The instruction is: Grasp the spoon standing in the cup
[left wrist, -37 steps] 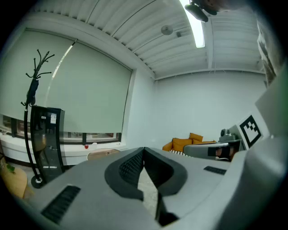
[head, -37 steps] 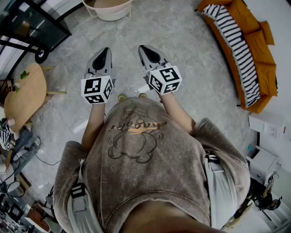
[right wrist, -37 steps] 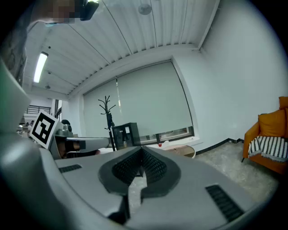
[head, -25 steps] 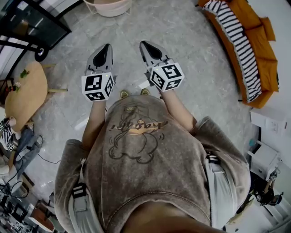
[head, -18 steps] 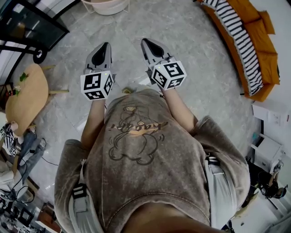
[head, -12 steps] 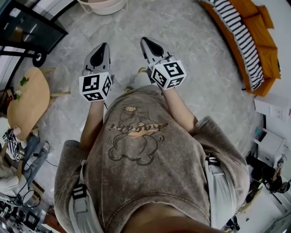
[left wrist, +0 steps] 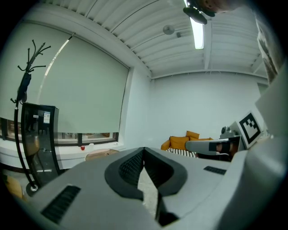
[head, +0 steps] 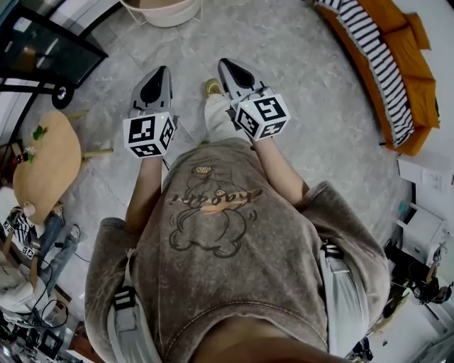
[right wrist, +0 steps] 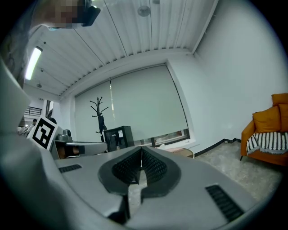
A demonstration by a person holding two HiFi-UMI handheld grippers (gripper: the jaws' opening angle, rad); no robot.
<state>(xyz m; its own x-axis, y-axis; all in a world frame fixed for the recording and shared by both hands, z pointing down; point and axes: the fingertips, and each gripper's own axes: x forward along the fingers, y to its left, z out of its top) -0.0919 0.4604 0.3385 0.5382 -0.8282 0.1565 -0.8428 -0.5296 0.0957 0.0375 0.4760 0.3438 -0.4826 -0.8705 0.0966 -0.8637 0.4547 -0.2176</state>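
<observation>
Your left gripper (head: 162,72): held out ahead of your chest on a bare forearm, pointing forward over the grey floor (head: 298,92). Its jaws are closed tip to tip with nothing between them.

Your right gripper (head: 225,65): level with the left and near it, its nose angled slightly toward the left one. Its jaws are likewise closed and hold nothing.

Your shoe (head: 213,88): set forward on the floor, between the two grippers.

Tub (head: 167,13): pale and round, on the floor ahead of you; its contents cannot be made out.

Sofa (head: 404,78): orange, to your right, with a striped throw (head: 369,64) lying along it.

Spoon, cup: no view shows either, so you cannot tell where they stand.
</observation>
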